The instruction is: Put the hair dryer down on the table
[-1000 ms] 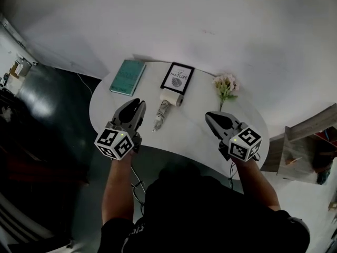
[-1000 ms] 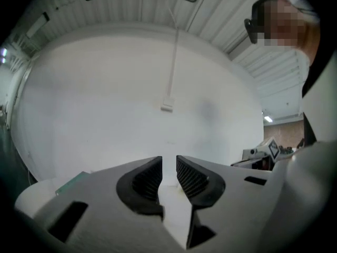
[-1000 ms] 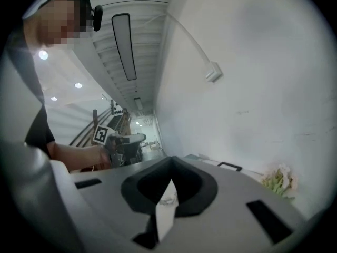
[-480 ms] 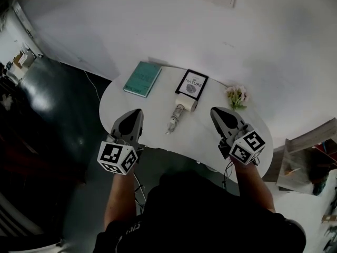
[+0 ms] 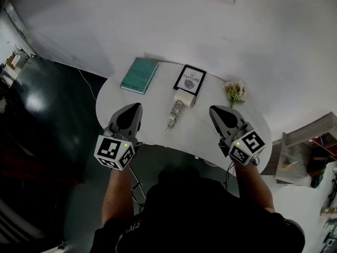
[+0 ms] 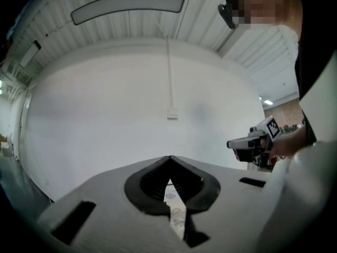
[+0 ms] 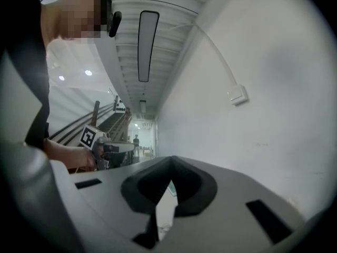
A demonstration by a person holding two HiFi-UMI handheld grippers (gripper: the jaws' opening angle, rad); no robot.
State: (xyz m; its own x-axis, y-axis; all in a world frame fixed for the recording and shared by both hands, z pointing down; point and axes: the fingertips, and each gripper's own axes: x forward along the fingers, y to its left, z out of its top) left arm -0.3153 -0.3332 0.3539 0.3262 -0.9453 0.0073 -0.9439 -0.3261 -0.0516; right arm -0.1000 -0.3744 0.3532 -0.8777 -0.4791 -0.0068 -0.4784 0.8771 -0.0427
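The hair dryer (image 5: pixel 177 108) lies flat on the white table (image 5: pixel 150 123), its white body toward the wall and its ribbed handle toward me. No gripper touches it. My left gripper (image 5: pixel 135 109) hovers to its left over the table's front edge, shut and empty. At about the same distance on the right is my right gripper (image 5: pixel 215 112), also shut with nothing in it. In the left gripper view, the hair dryer (image 6: pixel 176 216) shows through the slit below the shut left gripper (image 6: pixel 169 160), and the right gripper (image 6: pixel 251 143) is off to the right. The right gripper (image 7: pixel 171 161) is shut in its own view too.
A teal book (image 5: pixel 139 75) lies at the table's back left. A dark-framed "Nature" book (image 5: pixel 190 79) sits behind the hair dryer, with a small bunch of flowers (image 5: pixel 235 91) at the back right. Dark floor lies left of the table, and a wooden shelf (image 5: pixel 308 152) stands right.
The left gripper's jaws, apart a second ago, have shut on nothing. Both grippers have stayed near the table's front edge. The hair dryer has stayed where it lies.
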